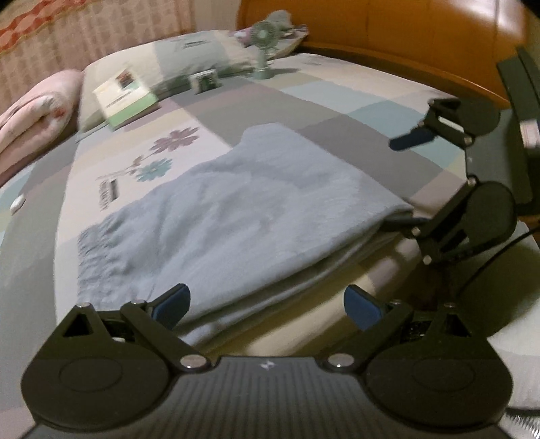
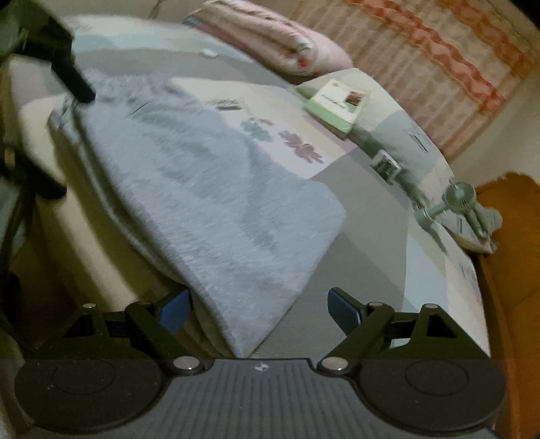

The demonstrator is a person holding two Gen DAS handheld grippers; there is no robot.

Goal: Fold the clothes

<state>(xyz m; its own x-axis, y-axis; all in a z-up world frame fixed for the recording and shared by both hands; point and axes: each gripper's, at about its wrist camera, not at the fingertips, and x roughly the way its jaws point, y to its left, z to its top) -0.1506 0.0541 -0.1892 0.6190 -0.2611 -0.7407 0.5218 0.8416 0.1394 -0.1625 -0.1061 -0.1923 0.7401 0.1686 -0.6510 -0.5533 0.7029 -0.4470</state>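
Note:
A light blue folded garment (image 1: 236,209) lies flat on the patchwork bedspread (image 1: 320,101), near the bed's edge. My left gripper (image 1: 266,305) is open, and the garment's near folded edge sits between its blue-padded fingers. My right gripper (image 1: 408,180) appears at the right of the left wrist view, open, its lower finger tucked under the garment's corner. In the right wrist view the garment (image 2: 209,189) tapers to a corner between the spread fingers of my right gripper (image 2: 260,310). A dark finger (image 2: 79,86) of the left gripper touches the cloth's far end.
Toward the pillow (image 1: 189,57) lie a green and white box (image 1: 126,98), a small dark box (image 1: 204,81) and a little desk fan (image 1: 265,44). A rolled pink quilt (image 1: 37,111) sits at the left. The wooden headboard (image 1: 388,30) runs behind. A black cable (image 1: 489,263) hangs off the bed's edge.

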